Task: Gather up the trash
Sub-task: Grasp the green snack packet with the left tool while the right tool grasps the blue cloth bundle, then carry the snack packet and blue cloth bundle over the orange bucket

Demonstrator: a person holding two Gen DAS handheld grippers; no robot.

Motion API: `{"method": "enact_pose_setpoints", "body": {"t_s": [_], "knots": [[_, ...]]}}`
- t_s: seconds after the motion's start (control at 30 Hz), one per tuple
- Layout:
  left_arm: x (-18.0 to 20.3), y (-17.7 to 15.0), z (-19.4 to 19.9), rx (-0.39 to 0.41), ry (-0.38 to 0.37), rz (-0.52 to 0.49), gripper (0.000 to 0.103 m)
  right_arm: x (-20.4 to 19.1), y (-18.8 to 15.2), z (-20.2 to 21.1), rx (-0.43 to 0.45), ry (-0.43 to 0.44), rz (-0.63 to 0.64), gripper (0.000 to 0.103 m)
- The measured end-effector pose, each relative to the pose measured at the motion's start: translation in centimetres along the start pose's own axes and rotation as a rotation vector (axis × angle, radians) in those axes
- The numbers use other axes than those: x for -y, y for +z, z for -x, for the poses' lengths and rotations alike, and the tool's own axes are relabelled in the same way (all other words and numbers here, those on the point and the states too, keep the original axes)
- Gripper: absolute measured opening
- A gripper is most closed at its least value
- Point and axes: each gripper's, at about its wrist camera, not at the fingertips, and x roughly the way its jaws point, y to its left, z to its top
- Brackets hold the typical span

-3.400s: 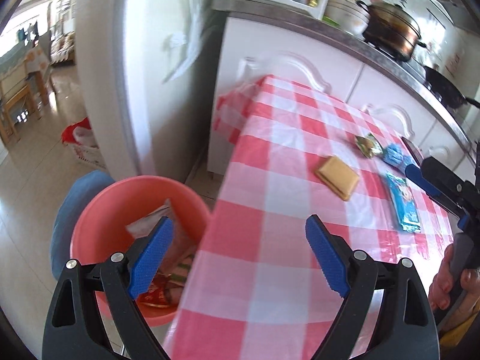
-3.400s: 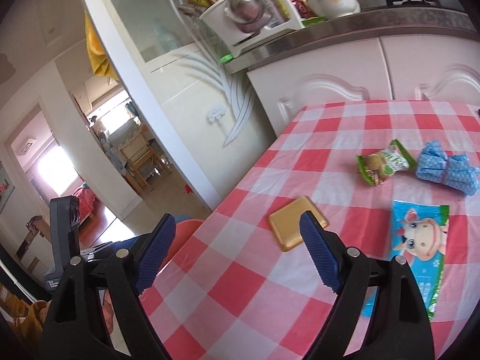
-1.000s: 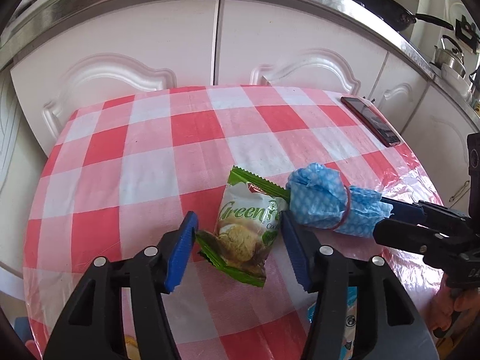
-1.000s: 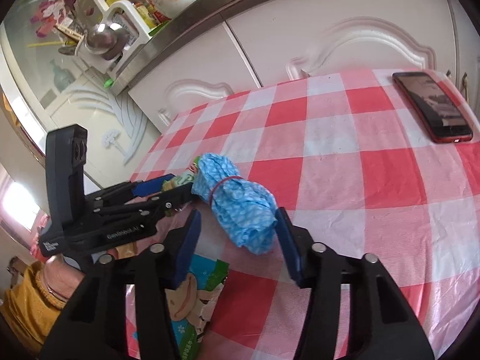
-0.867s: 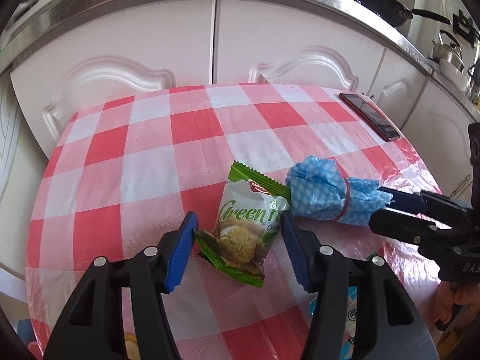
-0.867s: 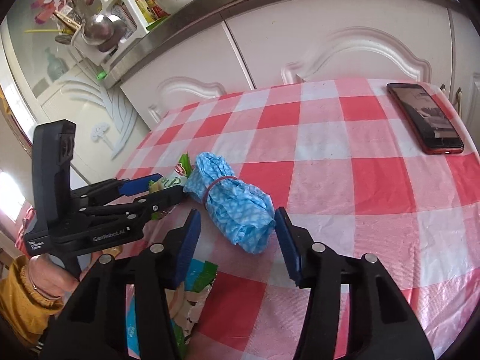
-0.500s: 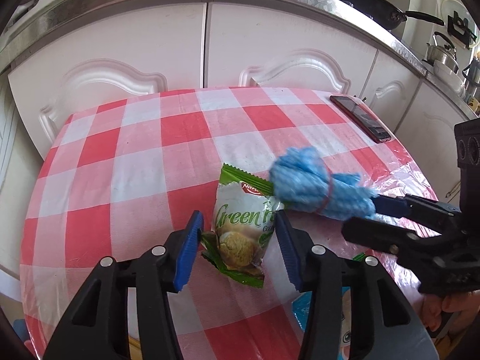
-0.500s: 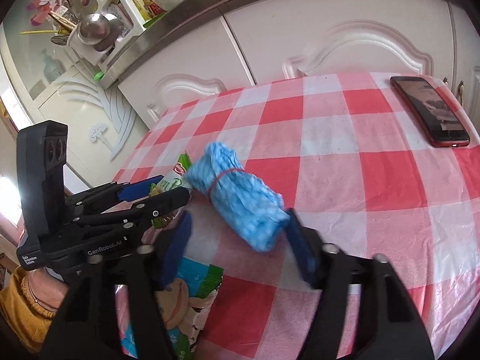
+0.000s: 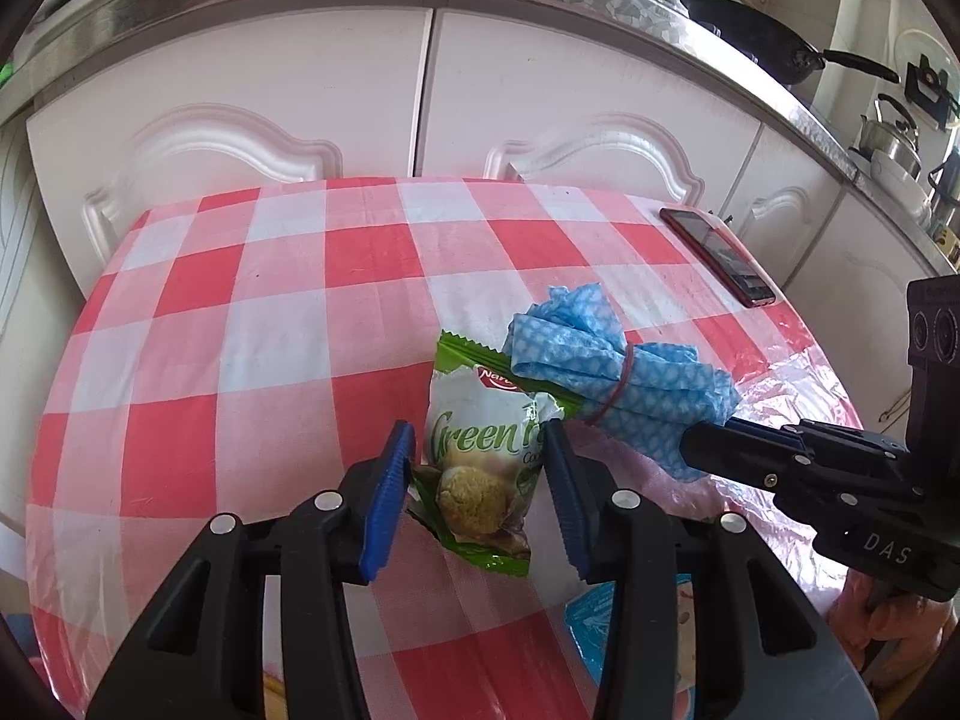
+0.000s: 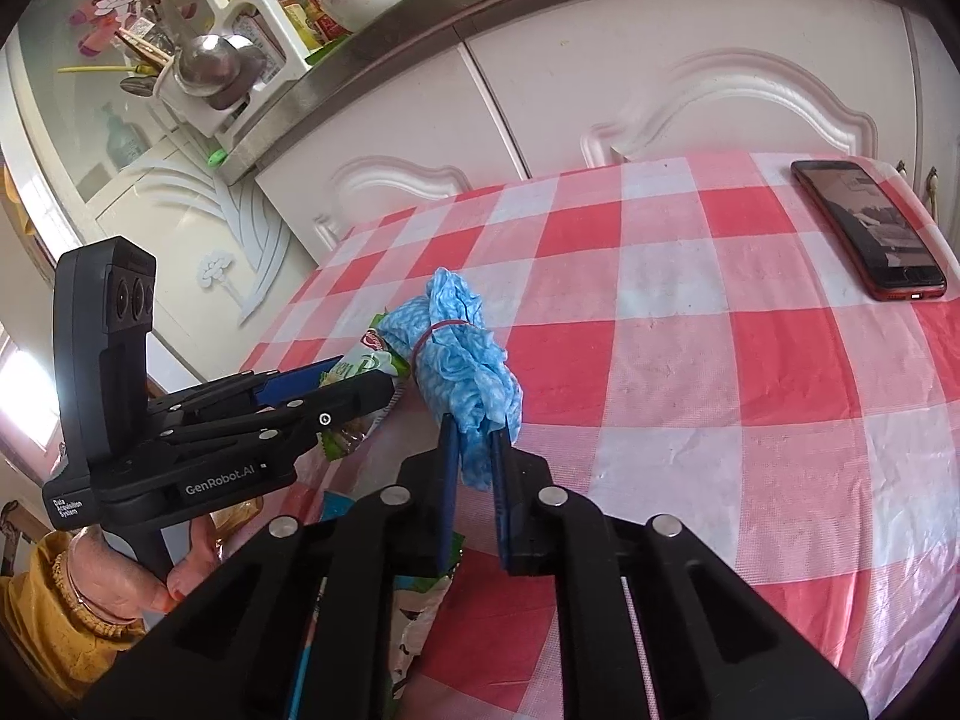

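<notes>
The trash on the red-and-white checked tablecloth (image 9: 288, 312) is down to a few pieces, and two are in hand. A green cookie packet (image 9: 486, 450) sits between the blue pads of the left gripper (image 9: 480, 480), whose jaws have just closed in on its sides and now press the wrapper. Just to its right, overlapping its top corner, a blue cloth bundle (image 10: 462, 354) tied with a red rubber band sticks out beyond the right gripper (image 10: 474, 462), which has just clamped tight on the bundle's near end. A blue milk wrapper (image 9: 588, 630) lies at the near edge under the grippers. A red phone (image 10: 870, 228) rests well apart at the far right, by the white cabinets (image 9: 288, 96).
</notes>
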Motion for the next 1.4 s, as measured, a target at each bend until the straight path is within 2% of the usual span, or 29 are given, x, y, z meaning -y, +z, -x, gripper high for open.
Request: {"method": "enact_pose_setpoints", "body": {"t_s": [0.5,0.97,1.4], "knots": [[-2.1,-1.7,5.7,0.080,0.007,0.089,0.045,-1.3,0.4,2.0,0.070,0.053,-0.007,0.009],[-6.5,-6.1,12.5,0.141,0.040,0.189,0.045,-7.3,-0.9,3.5,0.048,0.120,0.090,0.009],[-12.9,-12.2,19.2,0.159,0.149,0.310,0.045,-15.1,-3.9,2.3,-0.044,0.237,0.185,0.009]]}}
